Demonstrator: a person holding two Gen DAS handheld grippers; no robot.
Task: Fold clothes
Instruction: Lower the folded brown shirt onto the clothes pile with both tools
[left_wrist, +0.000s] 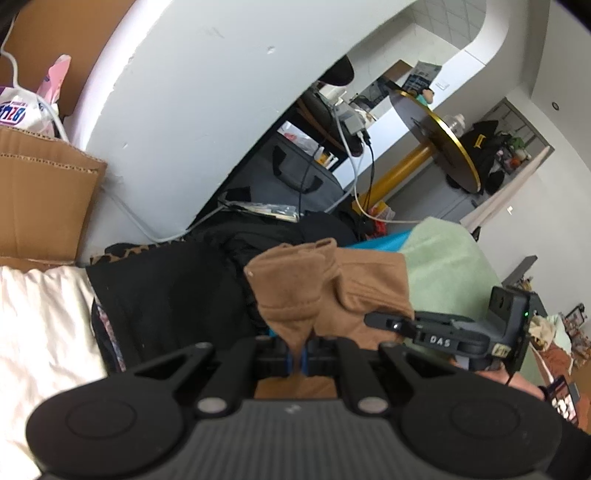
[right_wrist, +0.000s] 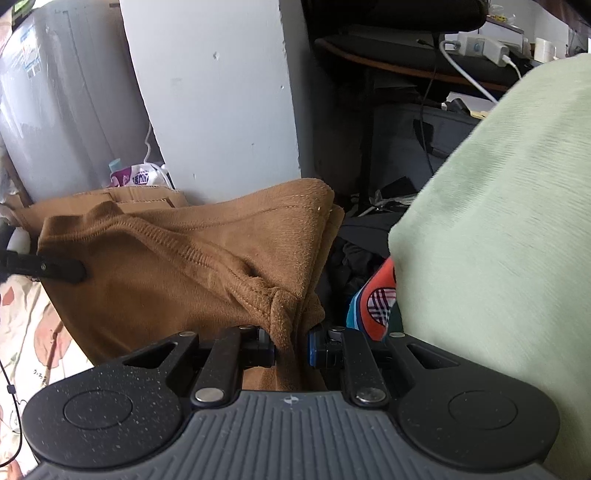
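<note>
A brown fleece garment (left_wrist: 332, 288) hangs stretched between both grippers. In the left wrist view my left gripper (left_wrist: 297, 360) is shut on a pinched edge of it, the cloth squeezed thin between the blue pads. The right gripper (left_wrist: 384, 321) shows at the right of that view, clamped on the garment's other corner. In the right wrist view my right gripper (right_wrist: 293, 345) is shut on a thick bunched seam of the brown garment (right_wrist: 184, 273). A finger of the left gripper (right_wrist: 55, 269) reaches in from the left edge onto the cloth.
A pale green blanket (right_wrist: 498, 221) bulks up on the right. Black clothes (left_wrist: 166, 291) and a colourful item (right_wrist: 373, 306) lie beneath. A white pillar (right_wrist: 221, 92), cardboard boxes (left_wrist: 40, 192), cables and a round black-and-gold table (left_wrist: 436, 140) stand behind. White bedding (left_wrist: 40, 325) lies at left.
</note>
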